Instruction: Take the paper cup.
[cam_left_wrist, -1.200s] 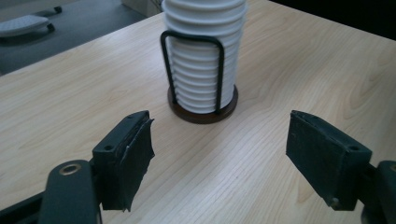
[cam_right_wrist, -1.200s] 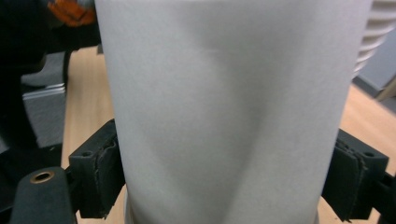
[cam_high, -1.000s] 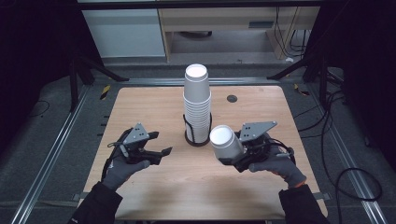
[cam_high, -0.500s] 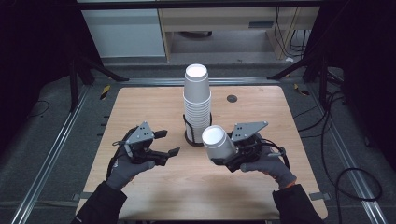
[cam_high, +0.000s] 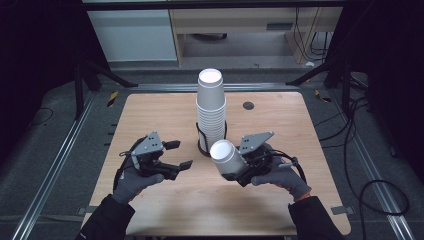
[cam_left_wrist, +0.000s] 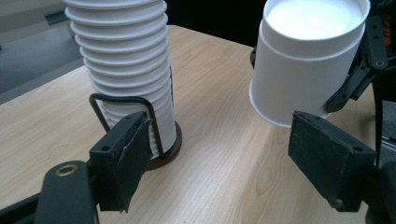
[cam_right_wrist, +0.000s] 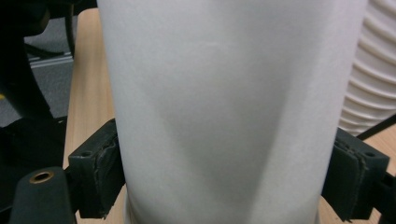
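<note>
A white paper cup is held above the front middle of a light wooden table, just in front of and to the right of a tall stack of cups. The held cup is tilted: its long axis leans, with the closed flat base up and toward the person's left and the open rim down and toward the right gripper. The cup is plain matte white, smooth-sided, and tapers toward the base.

The right gripper clamps this cup, 1 black pad pressed on each side of the wall. In the right gripper view the cup's wall sits squeezed between both pads.

The left gripper is to the left of the stack, with nothing between its jaws; they stand moderately apart and have just been opening. From the left gripper view, the held cup is just beyond the right jaw.

Counted: 1 held cup, 1 stack of nested upside-down cups in a black wire holder, 2 grippers, 2 gloved hands.
</note>
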